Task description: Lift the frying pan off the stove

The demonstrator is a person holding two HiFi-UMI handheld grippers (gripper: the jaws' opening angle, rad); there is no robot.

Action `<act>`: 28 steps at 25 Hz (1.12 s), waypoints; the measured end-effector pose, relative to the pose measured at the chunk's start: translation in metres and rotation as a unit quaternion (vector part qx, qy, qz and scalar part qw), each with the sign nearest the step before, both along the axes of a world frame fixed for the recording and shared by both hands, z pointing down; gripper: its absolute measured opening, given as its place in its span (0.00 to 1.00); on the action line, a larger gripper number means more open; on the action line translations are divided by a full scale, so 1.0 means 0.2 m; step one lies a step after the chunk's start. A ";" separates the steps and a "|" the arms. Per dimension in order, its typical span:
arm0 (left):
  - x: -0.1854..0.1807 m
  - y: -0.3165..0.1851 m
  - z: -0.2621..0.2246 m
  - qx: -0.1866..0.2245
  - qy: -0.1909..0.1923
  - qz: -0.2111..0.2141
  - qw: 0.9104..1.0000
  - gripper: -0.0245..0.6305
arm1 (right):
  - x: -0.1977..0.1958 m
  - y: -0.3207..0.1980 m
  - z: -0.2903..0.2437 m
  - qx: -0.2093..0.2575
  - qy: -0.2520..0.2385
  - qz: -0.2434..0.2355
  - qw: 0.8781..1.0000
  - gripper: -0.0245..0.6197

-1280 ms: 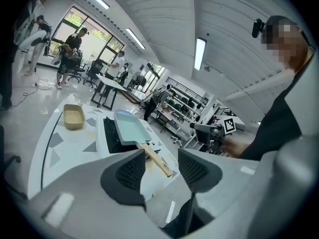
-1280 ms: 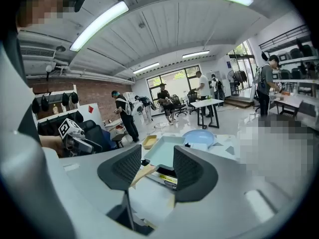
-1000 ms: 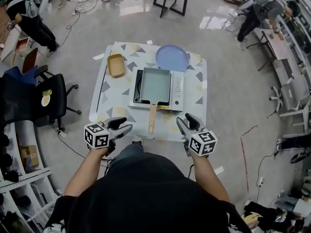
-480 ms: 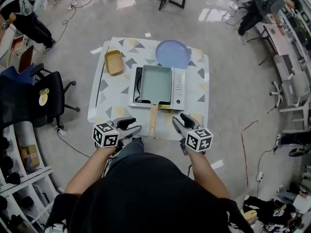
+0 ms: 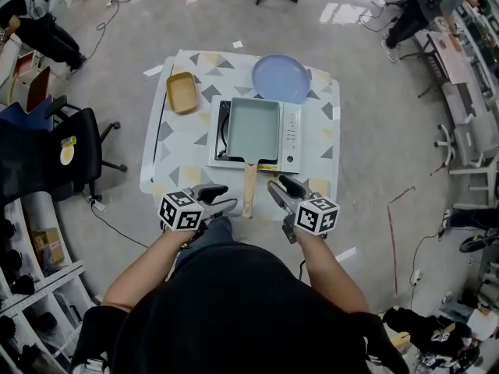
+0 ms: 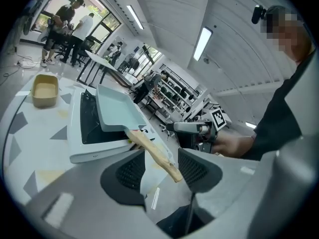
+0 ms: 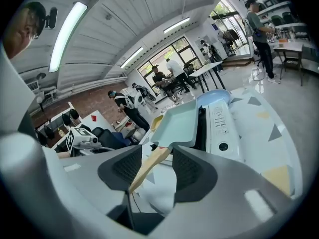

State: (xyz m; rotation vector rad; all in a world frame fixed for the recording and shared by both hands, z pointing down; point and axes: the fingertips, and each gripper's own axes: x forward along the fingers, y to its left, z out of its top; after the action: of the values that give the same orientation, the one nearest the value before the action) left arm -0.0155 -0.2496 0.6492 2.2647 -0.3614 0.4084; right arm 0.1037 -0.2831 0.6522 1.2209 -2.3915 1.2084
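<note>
The frying pan (image 5: 255, 128), a pale green rectangular one, is seen resting on the white stove (image 5: 291, 135) in the middle of the patterned table (image 5: 168, 158). Its wooden handle (image 5: 249, 189) is pointed toward the person and reaches past the stove's front edge. A round blue plate (image 5: 281, 78) is set just beyond the stove, and a small tan container (image 5: 182, 93) is placed to the stove's left, apart from it.

The left gripper (image 5: 221, 197) is held at the table's near edge, just beside the handle's end on its left. Its jaws are spread apart and nothing is clamped between them (in the left gripper view the handle's tip is merely lined up with the gap). The right gripper (image 5: 278, 185) is held on the handle's other side, near it. Its jaws are likewise parted and nothing is gripped. The handle is flanked by the two grippers, and no contact with it can be made out.
</note>
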 end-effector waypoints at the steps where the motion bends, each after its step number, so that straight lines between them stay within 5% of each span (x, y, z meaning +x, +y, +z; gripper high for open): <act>1: 0.01 0.00 0.01 -0.002 -0.001 0.003 1.000 0.35 | -0.01 0.00 0.02 -0.004 0.001 -0.004 1.000 0.38; 28: 0.30 0.04 0.23 -0.108 0.039 0.056 0.992 0.37 | -0.30 -0.11 0.24 -0.059 -0.054 -0.082 0.993 0.48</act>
State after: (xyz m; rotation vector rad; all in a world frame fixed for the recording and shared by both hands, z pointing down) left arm 0.0443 -0.2420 0.6943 2.0873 -0.1410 0.3949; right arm 0.0437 -0.3048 0.7003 0.9265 -2.4010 1.3740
